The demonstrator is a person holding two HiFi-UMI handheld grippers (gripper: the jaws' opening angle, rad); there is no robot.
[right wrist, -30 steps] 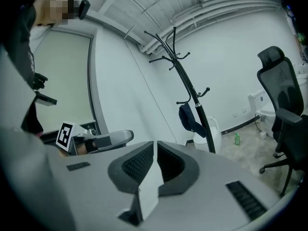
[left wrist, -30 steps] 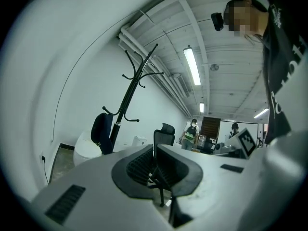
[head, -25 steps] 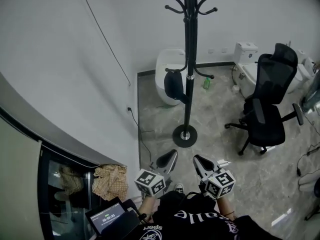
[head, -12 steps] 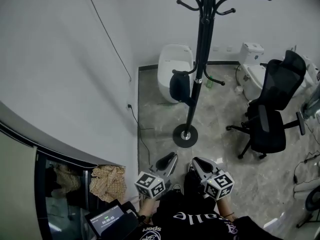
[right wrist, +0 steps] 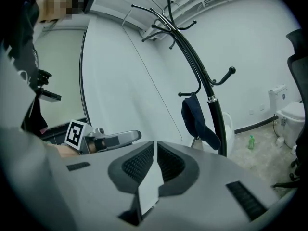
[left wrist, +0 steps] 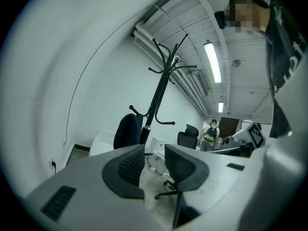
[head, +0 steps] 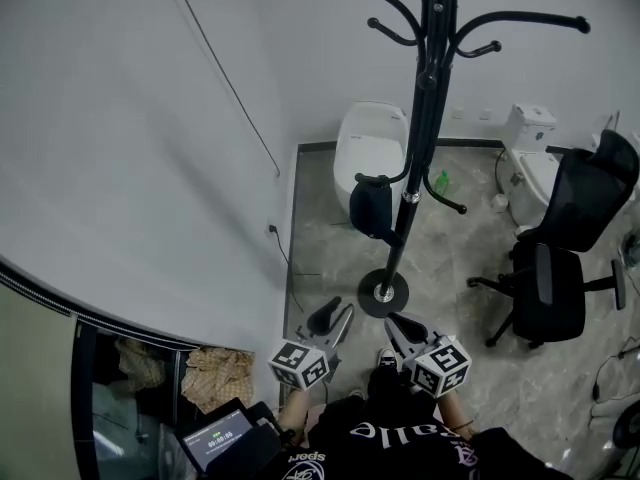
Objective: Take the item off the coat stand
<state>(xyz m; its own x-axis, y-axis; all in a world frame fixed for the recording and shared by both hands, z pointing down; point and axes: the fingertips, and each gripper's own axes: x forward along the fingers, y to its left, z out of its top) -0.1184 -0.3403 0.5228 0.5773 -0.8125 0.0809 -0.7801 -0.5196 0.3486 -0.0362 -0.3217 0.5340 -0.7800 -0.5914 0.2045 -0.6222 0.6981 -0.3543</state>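
A black coat stand point(head: 415, 168) rises from a round base on the grey floor ahead of me. A dark blue cap point(head: 372, 208) hangs from one of its lower hooks. In the left gripper view the cap point(left wrist: 127, 131) shows beyond the jaws, beside the stand point(left wrist: 156, 97). My left gripper point(head: 333, 318) is held low, well short of the stand; its jaws are opening with nothing between them point(left wrist: 154, 162). My right gripper point(head: 400, 326) is beside it, jaws shut and empty point(right wrist: 155, 160), with the cap point(right wrist: 195, 119) far ahead.
A white toilet point(head: 365, 148) stands behind the stand, a second one point(head: 530, 153) at the right, and a green bottle point(head: 442, 181) between them. A black office chair point(head: 570, 238) is at the right. A white wall runs along the left. A crumpled cloth point(head: 220, 378) and a screen point(head: 222, 436) lie near my left.
The stand and cap have grown larger and shifted right in the head view as I came closer. Both grippers stay low in front of me.
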